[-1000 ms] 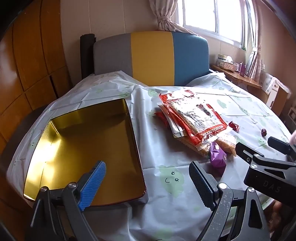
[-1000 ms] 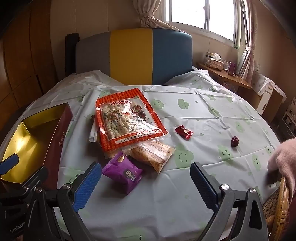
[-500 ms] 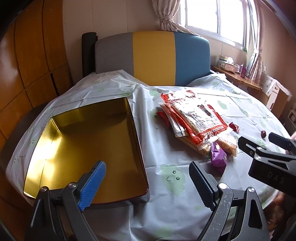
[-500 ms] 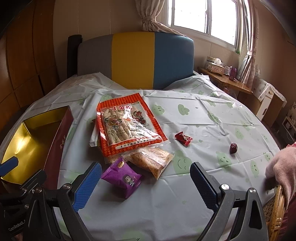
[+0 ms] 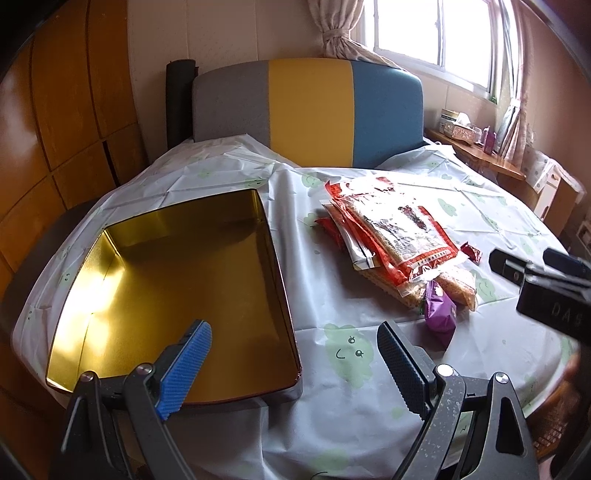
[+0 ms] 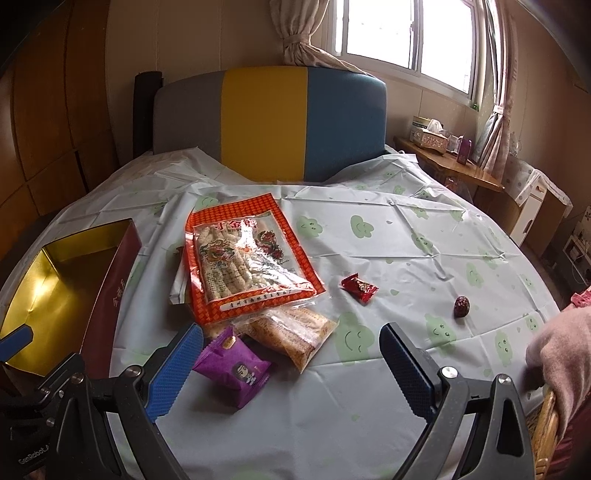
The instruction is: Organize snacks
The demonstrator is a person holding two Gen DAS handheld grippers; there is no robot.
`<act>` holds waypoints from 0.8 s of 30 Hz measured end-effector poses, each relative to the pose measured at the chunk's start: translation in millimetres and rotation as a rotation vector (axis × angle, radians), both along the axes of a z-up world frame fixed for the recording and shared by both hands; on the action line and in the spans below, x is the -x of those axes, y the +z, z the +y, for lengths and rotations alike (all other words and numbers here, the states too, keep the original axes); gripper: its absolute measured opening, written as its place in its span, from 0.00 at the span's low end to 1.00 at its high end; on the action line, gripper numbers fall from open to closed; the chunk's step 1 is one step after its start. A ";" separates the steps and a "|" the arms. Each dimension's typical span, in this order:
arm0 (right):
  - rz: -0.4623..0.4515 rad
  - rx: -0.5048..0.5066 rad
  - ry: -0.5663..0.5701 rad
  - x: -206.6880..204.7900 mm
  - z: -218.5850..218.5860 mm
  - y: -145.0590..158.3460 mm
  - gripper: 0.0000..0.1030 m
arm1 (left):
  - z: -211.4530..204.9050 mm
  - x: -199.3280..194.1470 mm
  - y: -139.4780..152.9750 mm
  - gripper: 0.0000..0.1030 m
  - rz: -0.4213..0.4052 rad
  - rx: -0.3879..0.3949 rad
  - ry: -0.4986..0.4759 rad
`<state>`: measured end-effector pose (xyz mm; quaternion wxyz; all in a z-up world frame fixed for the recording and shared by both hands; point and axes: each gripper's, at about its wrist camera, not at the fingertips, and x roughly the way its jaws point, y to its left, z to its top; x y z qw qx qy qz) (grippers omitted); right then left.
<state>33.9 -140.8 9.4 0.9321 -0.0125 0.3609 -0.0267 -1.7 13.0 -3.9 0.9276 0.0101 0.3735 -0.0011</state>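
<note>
Right gripper (image 6: 291, 365) advanced toward purple packet (image 6: 232, 369); fingers apart.

- A white tablecloth (image 6: 406, 229) printed with green smiling clouds covers the table.
- Behind the tablecloth stands a headboard (image 6: 269, 122) in grey, yellow and blue panels.
- Above the headboard, a window (image 6: 402, 33) with a tied curtain (image 6: 295, 33).
- Right of the headboard, a wooden shelf (image 6: 450, 166) carries a tissue box (image 6: 430, 138).

Tin (image 5: 177, 288) showing gold inside, maroon outside; large packet (image 6: 243, 258) showing red-orange lattice; small packet (image 6: 232, 369) showing purple; candy (image 6: 359, 287) showing red; counter (image 6: 406, 258) cover showing pale blue with green smiling clouds.
</note>
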 end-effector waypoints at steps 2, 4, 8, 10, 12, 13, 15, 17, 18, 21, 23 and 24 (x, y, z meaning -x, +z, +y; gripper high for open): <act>-0.003 0.001 -0.001 -1.8 -3.2 1.7 0.95 | -1.6 0.3 -0.4 0.89 -0.002 -0.008 -0.004; -0.004 0.008 -0.001 -4.8 -5.5 2.9 0.95 | -1.5 0.0 -1.0 0.89 0.001 -0.009 -0.004; -0.012 0.021 0.014 -12.2 -12.5 11.5 0.95 | -0.4 -0.7 -1.6 0.89 0.004 -0.009 0.000; -0.016 0.025 0.020 -16.9 -18.0 16.5 0.95 | -0.4 -1.0 -1.7 0.89 0.005 -0.011 0.000; -0.016 0.023 0.031 -23.1 -27.1 22.0 0.95 | -0.3 -1.3 -1.8 0.89 0.005 -0.012 0.000; -0.012 0.014 0.038 -25.9 -32.2 24.3 0.95 | -0.1 -1.4 -1.9 0.89 0.007 -0.011 0.000; 0.002 -0.003 0.056 -34.2 -44.6 28.2 0.95 | 0.3 -1.7 -2.4 0.89 0.008 -0.012 0.000; 0.006 0.010 0.057 -41.2 -55.8 30.2 0.95 | 0.1 -2.0 -3.1 0.89 0.012 -0.013 0.000; 0.000 0.028 0.054 -44.9 -61.8 30.7 0.95 | -0.2 -2.2 -3.4 0.89 0.015 -0.014 0.000; 0.003 0.057 0.031 -57.5 -80.3 25.8 0.95 | -1.8 -2.3 -4.3 0.89 0.019 -0.020 -0.001; 0.010 0.067 0.005 -66.7 -93.6 19.0 0.95 | -3.0 -2.4 -4.9 0.89 0.022 -0.026 -0.003; 0.017 0.066 -0.010 -70.7 -99.9 14.8 0.95 | -3.6 -2.8 -5.1 0.89 0.024 -0.029 -0.003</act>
